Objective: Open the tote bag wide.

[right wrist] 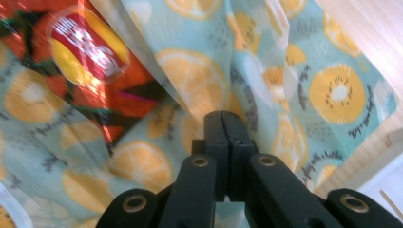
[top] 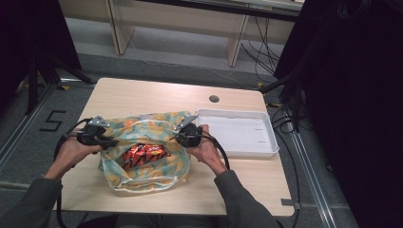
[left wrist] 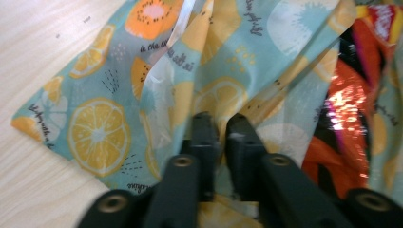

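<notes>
Fingers (right wrist: 222, 124) pinch thin, creased fruit-print bag (top: 157, 124); crinkly foil packet (top: 142, 154) inside.

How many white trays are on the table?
1. The white tray sits on the table to the right of the fruit-print bag, beside the right gripper. None seem hidden.

One fruit-print bag (top: 145, 152) lies on one tabletop (top: 142, 95), with one orange snack packet (top: 142, 154) inside it. One white tray (top: 237, 133) sits beside it. Two grippers: left gripper (top: 111, 142), right gripper (top: 177, 138).
</notes>
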Action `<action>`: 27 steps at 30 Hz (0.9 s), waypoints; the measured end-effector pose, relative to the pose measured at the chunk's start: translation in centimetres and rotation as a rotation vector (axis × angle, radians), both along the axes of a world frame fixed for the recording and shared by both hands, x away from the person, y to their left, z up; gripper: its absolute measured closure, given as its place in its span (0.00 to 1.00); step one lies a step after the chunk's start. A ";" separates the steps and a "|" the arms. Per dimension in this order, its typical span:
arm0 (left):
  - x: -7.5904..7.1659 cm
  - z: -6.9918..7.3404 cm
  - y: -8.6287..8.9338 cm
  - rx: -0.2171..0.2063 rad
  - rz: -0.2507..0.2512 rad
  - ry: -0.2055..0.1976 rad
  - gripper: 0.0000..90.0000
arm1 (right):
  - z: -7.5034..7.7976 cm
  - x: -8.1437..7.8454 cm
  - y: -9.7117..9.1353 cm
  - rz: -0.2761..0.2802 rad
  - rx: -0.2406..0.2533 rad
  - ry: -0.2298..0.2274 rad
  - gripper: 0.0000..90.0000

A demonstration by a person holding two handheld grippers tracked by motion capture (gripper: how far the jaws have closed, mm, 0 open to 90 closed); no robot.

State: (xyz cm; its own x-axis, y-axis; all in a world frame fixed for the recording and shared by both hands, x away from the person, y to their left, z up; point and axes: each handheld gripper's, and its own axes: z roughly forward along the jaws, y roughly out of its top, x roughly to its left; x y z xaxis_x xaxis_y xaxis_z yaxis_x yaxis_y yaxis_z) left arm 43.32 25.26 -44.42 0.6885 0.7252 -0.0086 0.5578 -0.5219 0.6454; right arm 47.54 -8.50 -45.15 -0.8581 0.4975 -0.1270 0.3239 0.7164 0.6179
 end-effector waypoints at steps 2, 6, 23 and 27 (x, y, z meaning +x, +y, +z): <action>-0.9 0.9 -0.1 -0.016 0.015 -0.039 0.72 | 0.1 -0.2 0.1 0.009 0.000 -0.004 1.00; -3.2 3.1 -0.2 0.010 -0.015 -0.123 0.64 | 0.4 -0.6 0.2 0.008 0.015 0.010 1.00; -6.8 -0.4 -4.2 0.028 -0.047 -0.017 0.69 | 1.2 -1.5 0.0 0.039 0.035 0.005 1.00; -6.8 -1.2 -4.6 0.074 -0.040 -0.002 0.62 | 1.2 -1.5 0.0 0.040 0.036 0.014 0.99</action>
